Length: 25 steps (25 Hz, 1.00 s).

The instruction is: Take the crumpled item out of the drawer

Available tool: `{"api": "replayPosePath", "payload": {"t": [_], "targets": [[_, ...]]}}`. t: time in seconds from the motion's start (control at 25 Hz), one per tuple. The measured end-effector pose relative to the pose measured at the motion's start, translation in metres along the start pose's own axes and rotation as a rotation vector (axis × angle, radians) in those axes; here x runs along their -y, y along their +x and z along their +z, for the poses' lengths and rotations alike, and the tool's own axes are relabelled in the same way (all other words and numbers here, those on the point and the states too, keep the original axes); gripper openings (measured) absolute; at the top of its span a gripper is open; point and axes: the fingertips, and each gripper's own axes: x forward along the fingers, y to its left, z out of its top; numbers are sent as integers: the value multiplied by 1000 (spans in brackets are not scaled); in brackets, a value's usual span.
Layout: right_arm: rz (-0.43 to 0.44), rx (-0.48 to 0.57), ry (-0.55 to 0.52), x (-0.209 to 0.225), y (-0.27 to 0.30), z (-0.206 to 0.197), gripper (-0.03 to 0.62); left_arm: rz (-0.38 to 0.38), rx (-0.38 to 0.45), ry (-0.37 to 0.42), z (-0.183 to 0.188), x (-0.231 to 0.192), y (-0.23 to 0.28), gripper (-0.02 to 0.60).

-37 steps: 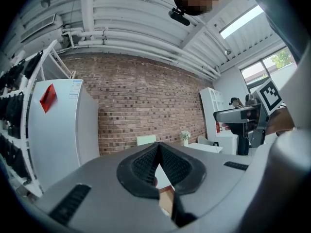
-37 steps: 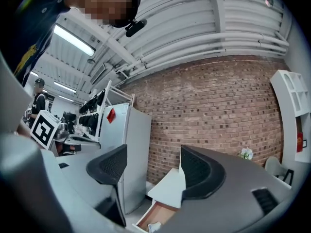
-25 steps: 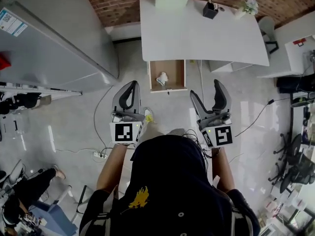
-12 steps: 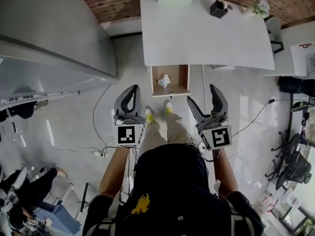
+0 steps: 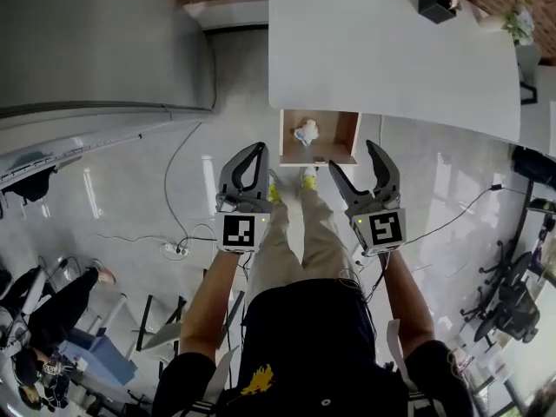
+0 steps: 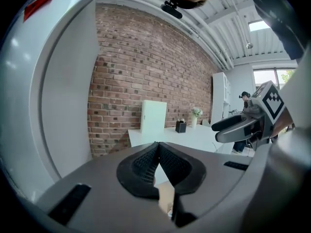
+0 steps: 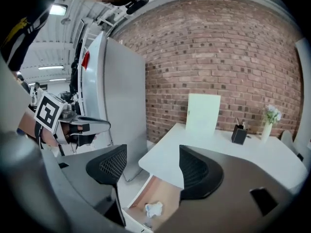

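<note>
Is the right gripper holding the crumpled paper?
No; the right gripper is open and empty, and the crumpled paper lies in the open drawer.

steep overhead, two low, drawer [image 5: 335, 132] shared

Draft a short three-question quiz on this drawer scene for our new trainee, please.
1. True or false: the left gripper has its jaws apart.
2. Where does the crumpled item lie? A. on the white table. B. in the open drawer. C. on the floor.
3. Fill in the missing word: the right gripper holds its jaws ___, with nothing gripped between them.

Key: 1 false, the jaws are together; 2 B; 3 apart.
</note>
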Motion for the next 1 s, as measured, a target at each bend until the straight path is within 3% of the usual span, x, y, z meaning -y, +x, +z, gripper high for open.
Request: {"api": "replayPosePath", "payload": {"t": [0.32, 0.52, 0.8, 1.0], "targets": [[104, -262, 41, -10, 80, -142, 358, 6, -135, 18, -108, -8, 38, 17], [189, -480, 28, -12, 123, -238, 359, 40, -209, -31, -170, -24, 62, 17], [215, -623, -14, -2, 173, -319, 357, 88, -314, -99, -250, -37, 84, 17], [231, -752, -29, 0, 195, -375, 357, 92, -351, -101, -282, -35, 90, 17]]}}
